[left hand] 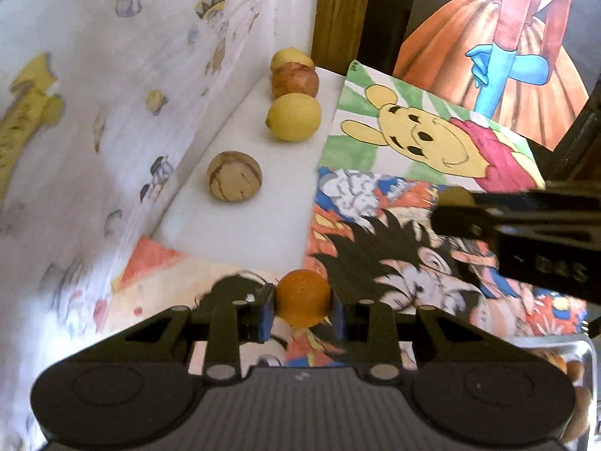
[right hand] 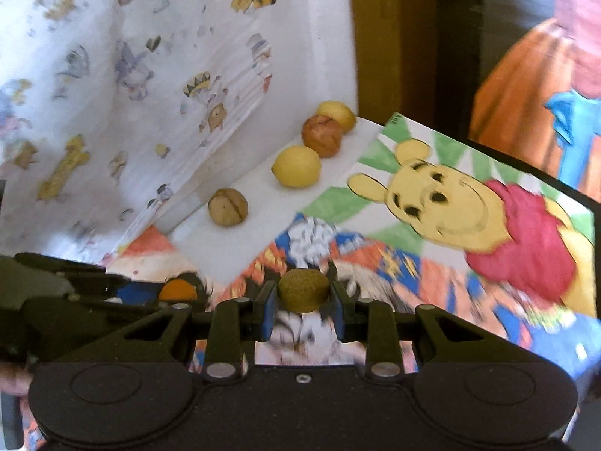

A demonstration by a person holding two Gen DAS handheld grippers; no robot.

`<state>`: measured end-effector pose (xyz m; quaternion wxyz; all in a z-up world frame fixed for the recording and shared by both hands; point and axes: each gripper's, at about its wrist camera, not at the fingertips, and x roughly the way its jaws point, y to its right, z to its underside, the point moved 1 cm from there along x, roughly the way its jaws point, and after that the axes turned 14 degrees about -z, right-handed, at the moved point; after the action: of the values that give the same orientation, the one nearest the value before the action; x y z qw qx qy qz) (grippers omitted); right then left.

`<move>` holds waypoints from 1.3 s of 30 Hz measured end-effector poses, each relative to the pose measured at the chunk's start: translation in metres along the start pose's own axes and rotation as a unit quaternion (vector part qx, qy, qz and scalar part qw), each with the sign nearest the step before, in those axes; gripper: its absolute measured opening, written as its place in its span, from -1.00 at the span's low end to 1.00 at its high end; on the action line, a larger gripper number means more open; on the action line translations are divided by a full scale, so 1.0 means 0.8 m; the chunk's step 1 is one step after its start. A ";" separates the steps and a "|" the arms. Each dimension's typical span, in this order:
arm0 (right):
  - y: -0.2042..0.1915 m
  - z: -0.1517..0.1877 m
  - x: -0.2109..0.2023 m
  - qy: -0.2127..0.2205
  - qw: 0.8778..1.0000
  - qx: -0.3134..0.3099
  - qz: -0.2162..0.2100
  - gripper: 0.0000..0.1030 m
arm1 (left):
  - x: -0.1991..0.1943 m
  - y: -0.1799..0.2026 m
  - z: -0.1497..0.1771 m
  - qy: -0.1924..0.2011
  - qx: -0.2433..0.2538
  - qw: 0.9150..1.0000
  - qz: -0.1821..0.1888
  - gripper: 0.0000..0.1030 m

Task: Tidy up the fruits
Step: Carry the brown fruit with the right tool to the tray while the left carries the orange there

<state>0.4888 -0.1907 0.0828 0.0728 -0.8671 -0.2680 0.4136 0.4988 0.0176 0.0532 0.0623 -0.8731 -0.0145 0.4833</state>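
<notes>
White tabletop [left hand: 240,221] carries a fruit row ending at the walnut [left hand: 234,176]. Left gripper [left hand: 302,310] clamps an orange fruit [left hand: 303,297], right gripper [right hand: 303,302] a brownish-green fruit [right hand: 303,289]; next, each likely goes just before the walnut.

The left gripper [left hand: 303,302] points steeply downward, its two black fingers [left hand: 263,310] drawn close with their blue pads pressed on either side of a small orange fruit [left hand: 303,300], which sits clamped between the tips. The right gripper [right hand: 303,297] also tilts downward and is likewise closed, its blue-padded fingers [right hand: 267,310] squeezing a small brownish-green fruit [right hand: 303,290] from both sides. The two grippers are near each other: the right one juts into the left wrist view from the right edge, and the left one shows at the left edge of the right wrist view, carrying its orange fruit.
</notes>
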 end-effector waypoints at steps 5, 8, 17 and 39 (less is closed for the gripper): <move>-0.008 0.044 -0.067 0.008 1.000 0.017 0.015 -0.39 | -0.036 0.011 0.022 0.000 -0.002 1.000 0.004 -0.34; -0.016 0.068 -0.104 0.013 0.999 0.021 0.024 -0.39 | -0.059 0.022 0.040 -0.001 0.003 1.000 0.006 -0.34; -0.020 0.158 -0.180 0.017 0.995 0.088 0.041 -0.39 | -0.123 0.059 0.102 -0.014 0.008 0.999 0.031 -0.34; -0.021 0.288 -0.194 -0.060 0.980 0.186 0.046 -0.39 | -0.181 0.122 0.236 -0.065 0.081 0.992 0.067 -0.34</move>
<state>0.2282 -0.2802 0.0446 0.1975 -0.8233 -0.1504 0.5105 0.2591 -0.0736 0.0639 0.0991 -0.8307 0.0787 0.5421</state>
